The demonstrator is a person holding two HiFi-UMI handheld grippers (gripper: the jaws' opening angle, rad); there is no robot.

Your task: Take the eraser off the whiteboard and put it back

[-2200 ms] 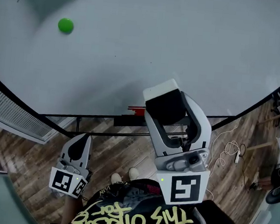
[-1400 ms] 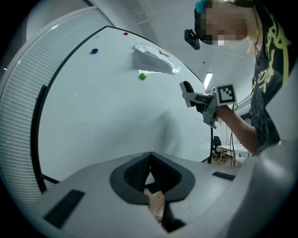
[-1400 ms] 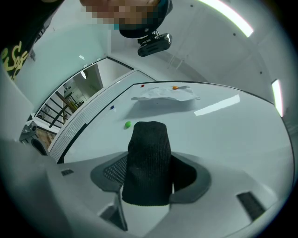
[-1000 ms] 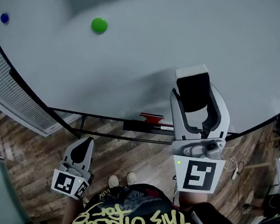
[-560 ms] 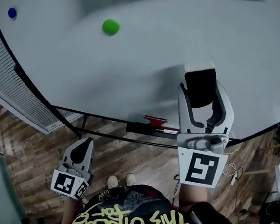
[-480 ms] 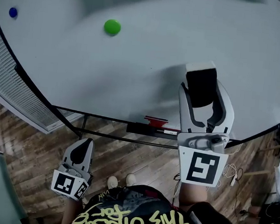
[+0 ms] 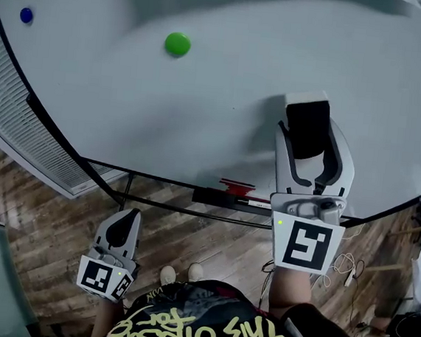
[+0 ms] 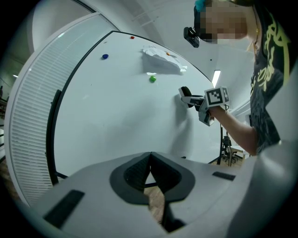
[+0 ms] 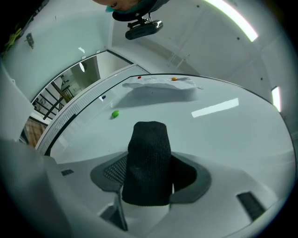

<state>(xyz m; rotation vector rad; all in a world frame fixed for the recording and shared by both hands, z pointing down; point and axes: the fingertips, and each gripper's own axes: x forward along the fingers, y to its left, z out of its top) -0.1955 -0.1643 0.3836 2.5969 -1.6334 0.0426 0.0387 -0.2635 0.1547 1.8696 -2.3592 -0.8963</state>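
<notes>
Two small magnets, a green magnet (image 7: 178, 45) and a blue magnet (image 7: 26, 14), are being shown on the whiteboard (image 7: 227, 77), well away from the eraser (image 7: 308, 118). A crumpled paper (image 9: 158, 83) is being kept higher up the whiteboard. The black eraser is being squeezed between the fingers of the right gripper (image 7: 307, 136), right at the whiteboard's lower part. The left gripper (image 7: 121, 221) is being held low, away from the whiteboard, fingers pressed together. A red marker (image 7: 235, 185) is being kept under the whiteboard. Compared with two seconds ago, the eraser is being held higher up the whiteboard.
</notes>
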